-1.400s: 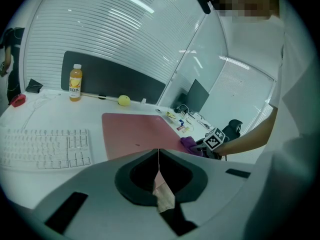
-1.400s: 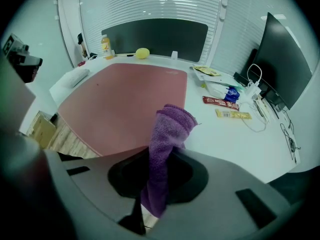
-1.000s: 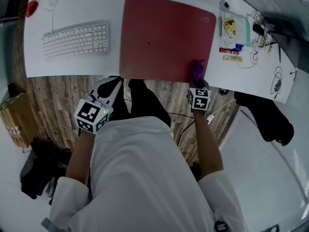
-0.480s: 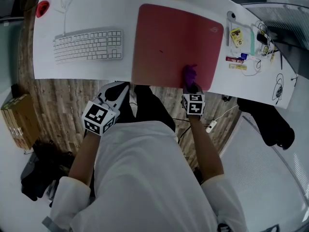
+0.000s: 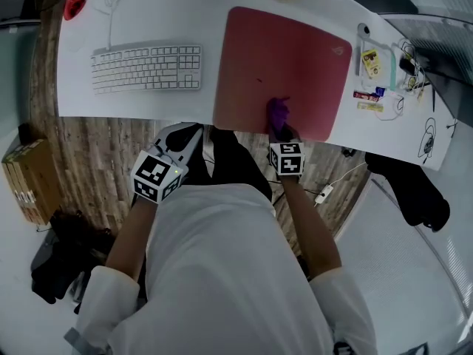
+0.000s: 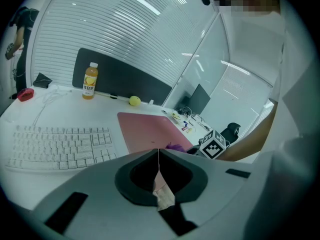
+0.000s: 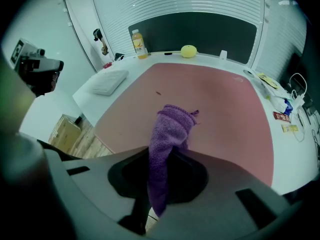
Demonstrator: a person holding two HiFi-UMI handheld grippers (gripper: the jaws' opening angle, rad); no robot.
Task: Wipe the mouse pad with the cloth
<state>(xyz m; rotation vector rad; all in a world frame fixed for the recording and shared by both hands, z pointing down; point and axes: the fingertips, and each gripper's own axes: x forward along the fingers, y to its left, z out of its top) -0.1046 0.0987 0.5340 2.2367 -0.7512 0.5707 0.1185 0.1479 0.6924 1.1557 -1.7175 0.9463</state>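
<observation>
The left gripper (image 6: 158, 159) hangs short of the white desk's (image 5: 148, 21) near edge, its jaws pressed together with nothing between them. Ahead of it and slightly to its left lies a white keyboard (image 5: 146, 67), hard plastic with blocky keys. To its right, and directly ahead of the right gripper (image 7: 162, 159), lies the mouse pad (image 5: 295, 58): a broad, dull-red sheet with rounded corners and a matte face.

The right gripper's jaws are clamped on the purple cloth (image 7: 170, 129), a nubby, knitted-looking fabric folded into a wad. Its free end sticks out beyond the jaws and appears to rest on the pad near the near edge. A small dark speck (image 7: 158, 92) sits just ahead of it.

The cloth looks light, soft and limp, so it will likely bunch and drag. Gripping it across the fold, as here, gives a padded tip. The thin pad may slide on the smooth desk. Small packets and cables (image 5: 377, 87) lie to the right gripper's right.
</observation>
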